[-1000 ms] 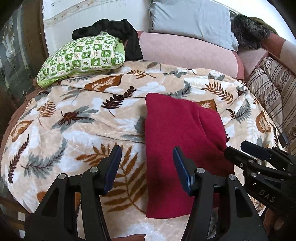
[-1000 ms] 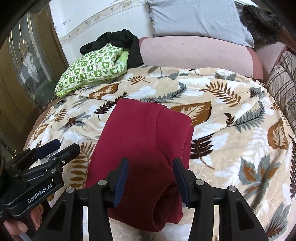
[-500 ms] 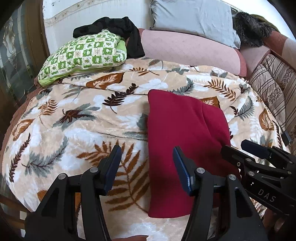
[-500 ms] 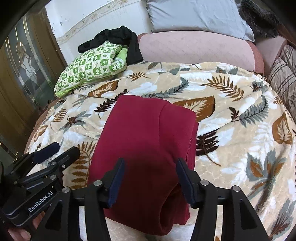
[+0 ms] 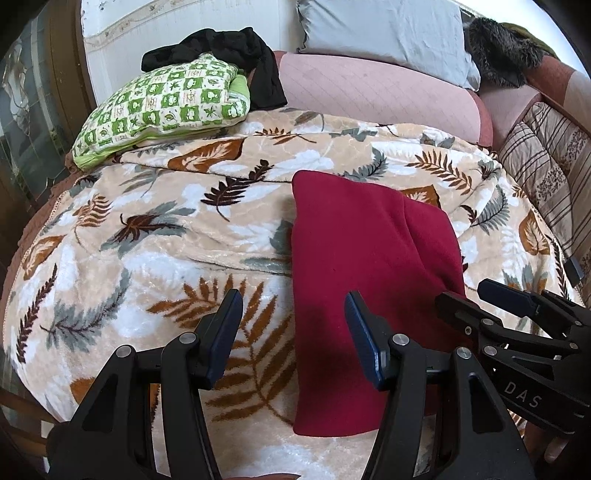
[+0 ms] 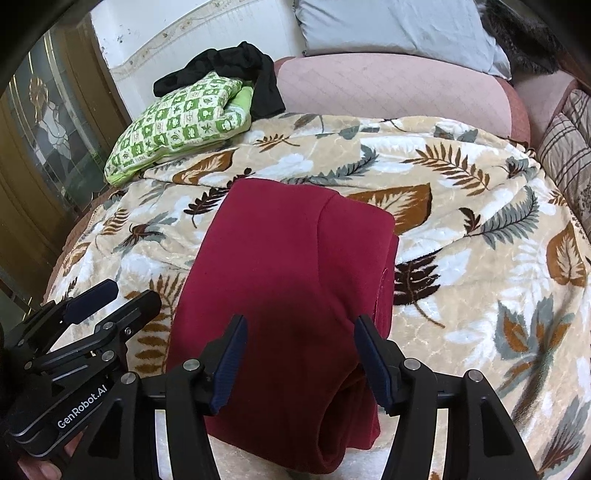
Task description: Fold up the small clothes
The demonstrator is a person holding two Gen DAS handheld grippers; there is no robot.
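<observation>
A dark red garment (image 5: pixel 365 266) lies folded into a long rectangle on the leaf-patterned blanket (image 5: pixel 155 229); it also shows in the right wrist view (image 6: pixel 280 288). My left gripper (image 5: pixel 293 336) is open and empty, above the garment's near left edge. My right gripper (image 6: pixel 301 360) is open and empty, above the garment's near end. The right gripper shows in the left wrist view (image 5: pixel 476 295), and the left gripper shows in the right wrist view (image 6: pixel 118 295).
A green checked pillow (image 5: pixel 166 107) with a black garment (image 5: pixel 229 44) behind it sits at the back left. A pink bolster (image 5: pixel 373 92) and a grey pillow (image 5: pixel 384 33) line the back. A striped cushion (image 5: pixel 550 173) is at the right.
Both grippers have drawn back and risen slightly from the red garment. The garment stays as it was. Both jaws remain open.
</observation>
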